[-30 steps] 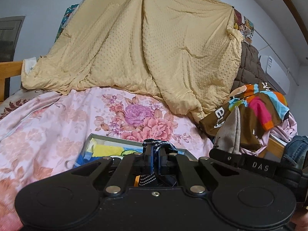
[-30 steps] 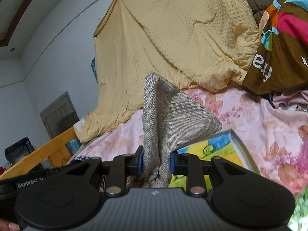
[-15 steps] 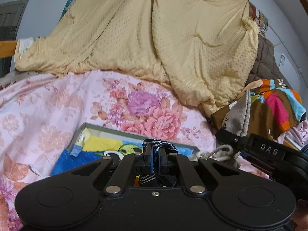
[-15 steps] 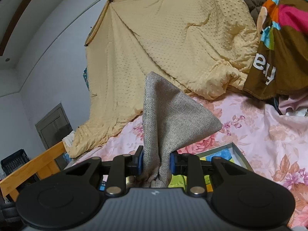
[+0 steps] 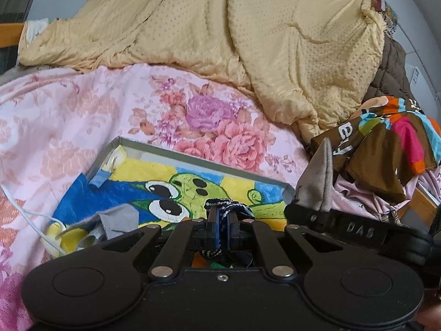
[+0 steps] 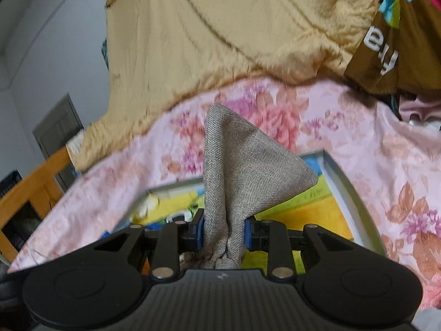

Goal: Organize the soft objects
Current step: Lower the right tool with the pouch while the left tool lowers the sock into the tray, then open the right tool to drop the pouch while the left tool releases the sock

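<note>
L gripper (image 5: 222, 222) is clamped tight on a black-and-white braided cord (image 5: 230, 207), just above a shallow grey tray w/ cartoon frog towel (image 5: 193, 162). R gripper (image 6: 223, 227) pinches a bunched beige woven cloth pouch (image 6: 242, 171) over the same tray on the pink floral bedspread (image 5: 82, 115).

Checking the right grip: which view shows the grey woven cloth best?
Right wrist: the grey woven cloth fills the centre, clamped in the right gripper. Left wrist shows only a grey peak of it at the right edge.
</note>
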`<state>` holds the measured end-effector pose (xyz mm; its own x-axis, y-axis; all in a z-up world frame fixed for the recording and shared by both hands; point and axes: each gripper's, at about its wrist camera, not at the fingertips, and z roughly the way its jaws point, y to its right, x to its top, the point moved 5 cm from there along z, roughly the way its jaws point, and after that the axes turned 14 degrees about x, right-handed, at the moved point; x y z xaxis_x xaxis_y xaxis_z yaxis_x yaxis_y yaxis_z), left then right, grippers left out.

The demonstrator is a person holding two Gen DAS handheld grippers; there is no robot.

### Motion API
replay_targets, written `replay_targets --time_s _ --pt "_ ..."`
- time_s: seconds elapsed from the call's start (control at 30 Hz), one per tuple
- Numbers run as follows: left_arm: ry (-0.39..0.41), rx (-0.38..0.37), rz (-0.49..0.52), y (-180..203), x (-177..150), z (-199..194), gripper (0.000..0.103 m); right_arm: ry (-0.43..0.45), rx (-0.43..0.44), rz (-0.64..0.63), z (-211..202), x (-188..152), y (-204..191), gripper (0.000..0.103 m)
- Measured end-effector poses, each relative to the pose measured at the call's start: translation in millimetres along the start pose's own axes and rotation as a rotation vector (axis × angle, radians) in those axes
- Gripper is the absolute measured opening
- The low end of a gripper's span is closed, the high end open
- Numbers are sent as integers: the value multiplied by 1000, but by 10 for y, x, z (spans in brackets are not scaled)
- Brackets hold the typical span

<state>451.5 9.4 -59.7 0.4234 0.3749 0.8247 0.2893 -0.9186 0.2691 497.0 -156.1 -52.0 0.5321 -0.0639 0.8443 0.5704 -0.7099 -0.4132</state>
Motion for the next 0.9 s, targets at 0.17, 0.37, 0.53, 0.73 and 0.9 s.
replay_targets --time_s 0.17,0.37,0.53,0.73,0.9 --pt "-28 13 -12 -20 -40 66 5 -52 -10 11 70 -74 25 31" --pt "-61 22 -20 -56 -79 108 5 -84 -21 16 113 -108 47 34" --pt "-82 35 -8 -60 -109 129 8 -95 -27 14 114 -112 45 37" --pt "-96 59 7 -63 -103 104 14 -108 -43 15 98 -114 56 44" --pt "-107 68 16 -75 -77 79 30 -124 -55 15 73 -122 55 50"
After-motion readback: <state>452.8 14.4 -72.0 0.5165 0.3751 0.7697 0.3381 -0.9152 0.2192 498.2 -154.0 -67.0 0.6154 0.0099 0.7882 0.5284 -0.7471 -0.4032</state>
